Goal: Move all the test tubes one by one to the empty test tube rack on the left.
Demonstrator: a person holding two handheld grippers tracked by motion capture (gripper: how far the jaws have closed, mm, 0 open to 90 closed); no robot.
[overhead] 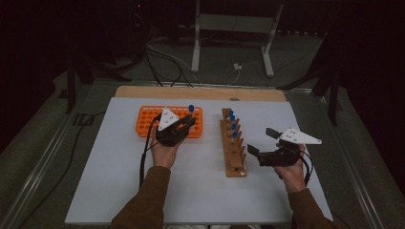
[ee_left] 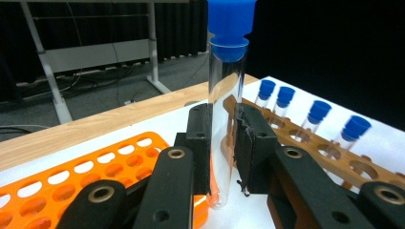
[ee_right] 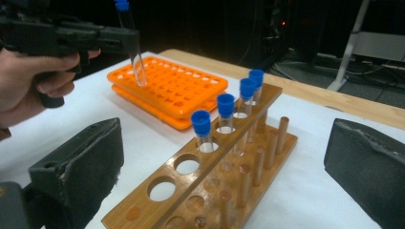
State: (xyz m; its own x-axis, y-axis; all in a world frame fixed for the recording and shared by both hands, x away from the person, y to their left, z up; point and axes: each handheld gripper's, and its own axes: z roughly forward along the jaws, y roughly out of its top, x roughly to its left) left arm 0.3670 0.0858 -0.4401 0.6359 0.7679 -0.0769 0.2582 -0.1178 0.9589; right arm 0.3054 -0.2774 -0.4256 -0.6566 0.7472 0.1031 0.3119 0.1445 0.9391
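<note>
While the left gripper pinches a blue-capped test tube upright, the tube's tip hangs just above the orange rack. Well apart from that rack, beyond the wooden rack, the right gripper hovers with jaws spread and nothing between them.

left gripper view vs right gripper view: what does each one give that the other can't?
Left gripper view alone: the left hand-held gripper close up, its pads clamped on the test tube, whose round bottom hangs just above the orange rack.

Right gripper view alone: the right hand-held gripper with jaws wide apart and nothing between them, and the hand holding the left one.

Both: the tube with its blue cap, the orange rack, the wooden rack and its four capped tubes.
</note>
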